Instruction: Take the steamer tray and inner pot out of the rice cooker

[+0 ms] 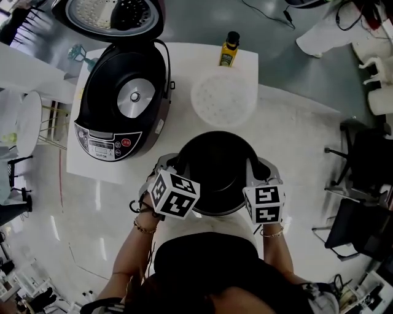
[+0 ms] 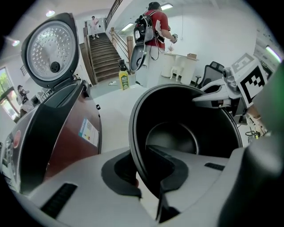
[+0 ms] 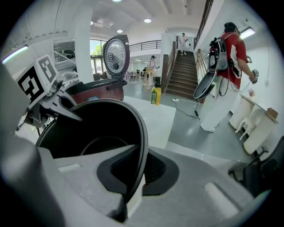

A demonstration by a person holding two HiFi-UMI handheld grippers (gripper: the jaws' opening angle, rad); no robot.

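Observation:
I hold the black inner pot [image 1: 216, 162] between both grippers, above the white table [image 1: 295, 132] in front of the open rice cooker [image 1: 123, 104]. My left gripper [image 1: 177, 168] is shut on the pot's left rim, and the left gripper view shows the rim [image 2: 137, 146] pinched between its pads. My right gripper [image 1: 255, 170] is shut on the opposite rim [image 3: 141, 146]. The pot's inside [image 2: 186, 128] looks empty. The white perforated steamer tray [image 1: 224, 98] lies on the table beyond the pot, to the right of the cooker.
A yellow-green bottle [image 1: 229, 50] stands at the table's far edge behind the tray. The cooker's lid [image 1: 110, 15] stands raised at the back. Dark chairs [image 1: 362, 184] stand off the table's right side. A person in a red top [image 3: 230, 57] stands near stairs.

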